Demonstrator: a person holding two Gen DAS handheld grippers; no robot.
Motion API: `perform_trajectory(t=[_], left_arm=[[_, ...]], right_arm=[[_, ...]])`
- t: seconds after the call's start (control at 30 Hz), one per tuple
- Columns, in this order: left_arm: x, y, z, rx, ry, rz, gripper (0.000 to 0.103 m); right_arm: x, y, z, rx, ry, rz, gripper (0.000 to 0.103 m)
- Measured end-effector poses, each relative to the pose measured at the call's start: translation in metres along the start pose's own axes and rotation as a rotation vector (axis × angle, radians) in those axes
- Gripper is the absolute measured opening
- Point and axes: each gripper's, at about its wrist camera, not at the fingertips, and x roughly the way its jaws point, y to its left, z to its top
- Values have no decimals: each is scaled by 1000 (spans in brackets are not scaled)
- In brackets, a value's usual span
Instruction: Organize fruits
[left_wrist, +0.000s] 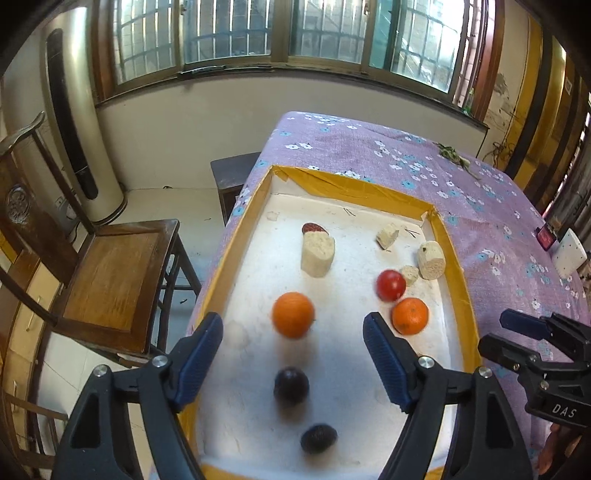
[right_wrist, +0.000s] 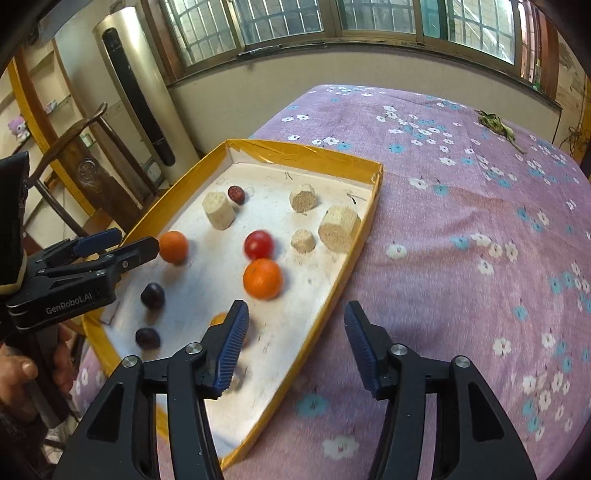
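Lying in a shallow yellow-rimmed tray with a white floor, the fruits are spread across a purple flowered tablecloth. One orange sits near the tray's middle, blurred at its edges; a second orange rests toward the right wall, just beside a glossy red tomato. Two dark plums lie closer to the camera, one behind the other, and a small dark red fruit, possibly a date, pokes out behind a pale, porous cylinder. More such beige cylinders stand along the far right side. In the right wrist view a further orange shape shows behind the finger, too hidden to name. The left gripper hangs above the tray with jaws spread and nothing between them. The right gripper is likewise parted and empty, over the tray's right edge.
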Motion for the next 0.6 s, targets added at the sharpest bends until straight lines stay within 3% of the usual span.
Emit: perform_trajectory(t=[0.1,0.2,0.4,0.6], left_arm=[[-13,-4,-14,-44,-18,11,88],[-27,-9,-29,-102,-34,21,93],[-55,-28,-64,-193,-74,56,94],[-68,-45,-100,-242,-20,108,96]], right_arm=[[-14,-5,-19,14,-7,4,67],[-28,-10,-38,14,-13,-3,67],[-54,-16,-73,-20,-38,-23,76],[-73,-24,-96,-31,-50,-27,83]])
